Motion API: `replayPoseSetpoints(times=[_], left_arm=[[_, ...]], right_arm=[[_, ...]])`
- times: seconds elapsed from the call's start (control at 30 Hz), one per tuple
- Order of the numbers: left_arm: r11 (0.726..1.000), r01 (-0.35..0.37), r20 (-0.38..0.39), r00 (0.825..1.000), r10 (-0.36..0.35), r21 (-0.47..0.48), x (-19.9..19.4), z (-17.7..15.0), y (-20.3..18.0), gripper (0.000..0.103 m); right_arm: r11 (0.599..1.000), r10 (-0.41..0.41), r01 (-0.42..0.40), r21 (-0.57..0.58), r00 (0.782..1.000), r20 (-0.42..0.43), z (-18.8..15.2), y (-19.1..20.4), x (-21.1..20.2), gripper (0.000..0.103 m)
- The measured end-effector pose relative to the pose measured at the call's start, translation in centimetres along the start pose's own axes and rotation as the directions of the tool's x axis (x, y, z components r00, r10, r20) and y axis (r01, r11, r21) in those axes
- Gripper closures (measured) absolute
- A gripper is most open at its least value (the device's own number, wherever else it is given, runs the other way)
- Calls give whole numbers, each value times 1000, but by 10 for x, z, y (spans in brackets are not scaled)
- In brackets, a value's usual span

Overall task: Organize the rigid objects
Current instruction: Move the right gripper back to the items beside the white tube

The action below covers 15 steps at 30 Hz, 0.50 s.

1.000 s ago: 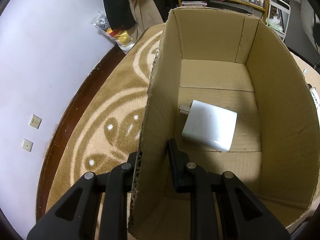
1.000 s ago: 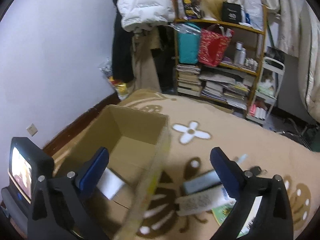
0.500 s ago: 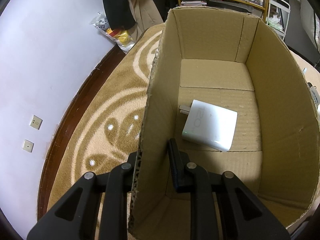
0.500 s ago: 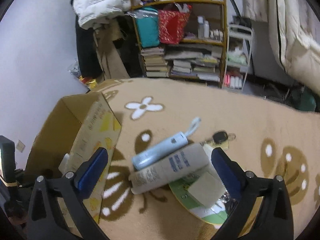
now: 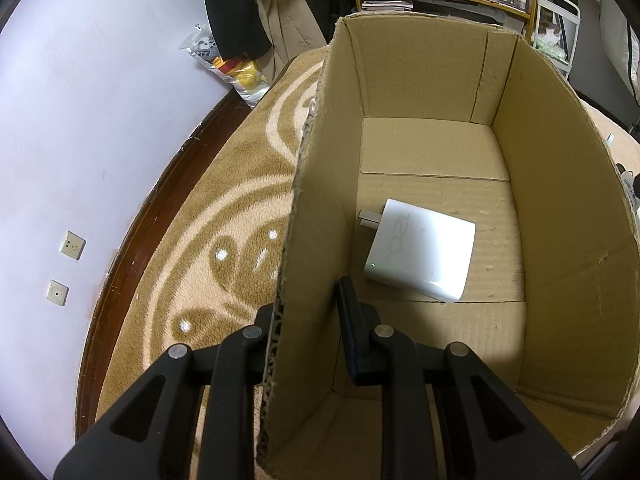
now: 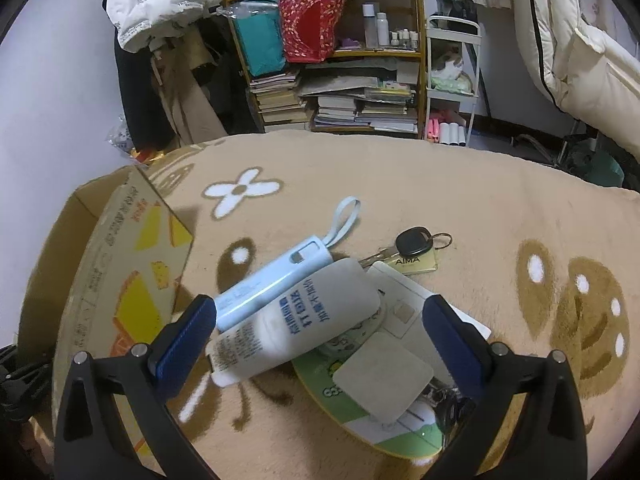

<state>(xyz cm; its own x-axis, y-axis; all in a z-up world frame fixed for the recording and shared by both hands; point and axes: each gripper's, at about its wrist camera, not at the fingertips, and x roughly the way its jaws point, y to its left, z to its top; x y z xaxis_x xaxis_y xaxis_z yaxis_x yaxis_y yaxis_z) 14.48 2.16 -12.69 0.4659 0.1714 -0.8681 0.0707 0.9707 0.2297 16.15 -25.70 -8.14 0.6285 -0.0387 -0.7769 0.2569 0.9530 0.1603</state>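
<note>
Right gripper now over the loose pile, box held steady.
White square charger brick (image 5: 420,250) lies alone on the floor of the brown cardboard box (image 5: 560,200); left gripper (image 5: 308,320) stays pinching the box's near-left wall. Right gripper (image 6: 320,320), jaws spread and empty, has swung from the box to hover over the grey-white squeeze tube (image 6: 296,320) and pale blue cylinder (image 6: 276,280) on the tan rug (image 6: 480,208). Next pick looks likely.
</note>
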Motion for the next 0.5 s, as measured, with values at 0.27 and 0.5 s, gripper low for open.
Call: replayPoseSetpoints(times=[0.27, 0.5], left_arm=[[1000, -3, 1, 1000, 3, 4, 0, 0, 0, 83], [1000, -4, -1, 1000, 4, 3, 0, 1, 1, 83]], right_arm=[[999, -20, 21, 24, 1000, -20, 1, -7, 21, 0], [1000, -24, 24, 18, 1000, 0, -3, -6, 28, 4]])
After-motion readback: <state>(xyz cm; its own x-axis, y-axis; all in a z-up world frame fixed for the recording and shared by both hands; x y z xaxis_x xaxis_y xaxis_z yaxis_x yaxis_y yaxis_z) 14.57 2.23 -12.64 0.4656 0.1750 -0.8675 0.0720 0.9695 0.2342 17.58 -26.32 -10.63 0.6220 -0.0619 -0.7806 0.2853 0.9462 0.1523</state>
